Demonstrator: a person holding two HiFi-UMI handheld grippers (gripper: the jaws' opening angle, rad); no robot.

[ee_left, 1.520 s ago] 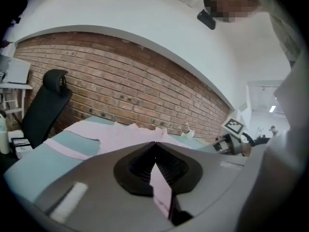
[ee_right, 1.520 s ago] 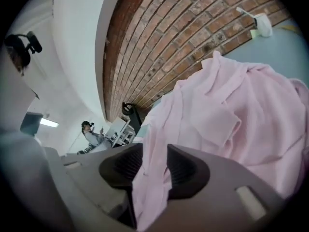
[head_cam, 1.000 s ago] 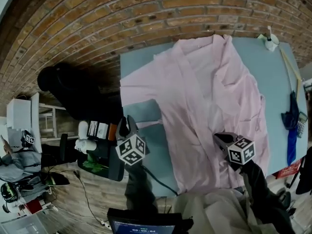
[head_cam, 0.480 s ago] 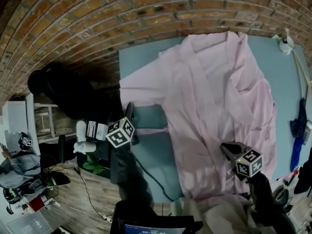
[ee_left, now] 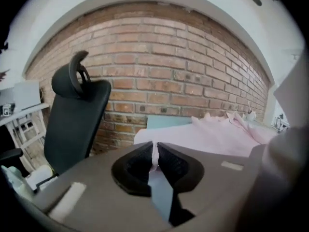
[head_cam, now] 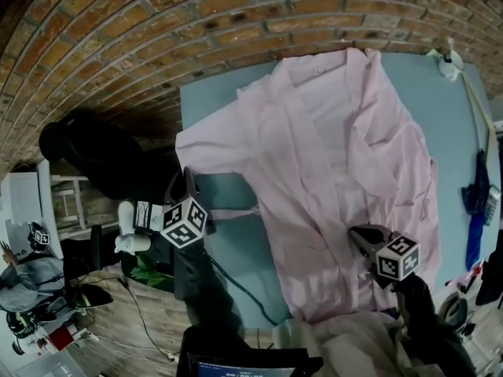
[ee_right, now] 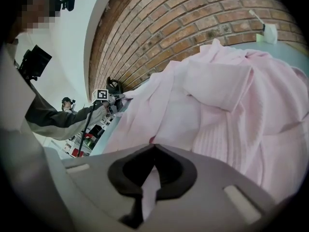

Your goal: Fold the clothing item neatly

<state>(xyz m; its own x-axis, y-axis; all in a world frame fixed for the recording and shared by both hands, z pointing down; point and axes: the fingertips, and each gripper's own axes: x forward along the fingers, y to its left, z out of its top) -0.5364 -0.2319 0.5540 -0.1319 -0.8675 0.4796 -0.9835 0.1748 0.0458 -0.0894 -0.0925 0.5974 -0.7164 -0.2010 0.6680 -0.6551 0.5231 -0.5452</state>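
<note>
Head view: pink garment (head_cam: 338,171) lies spread open on the blue table (head_cam: 228,250). Left gripper view: my left gripper (ee_left: 155,151) has just closed its jaws, pinching the garment's sleeve edge. Right gripper view: my right gripper (ee_right: 153,151) is clamped tight on the garment's lower front.

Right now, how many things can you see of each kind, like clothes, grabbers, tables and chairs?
Pink garment: 1
Grippers: 2, the left gripper, whose jaws have just been closing on the garment's cloth, and the right gripper, also pinching it
Blue table: 1
Black chair: 1
Total: 5
</note>
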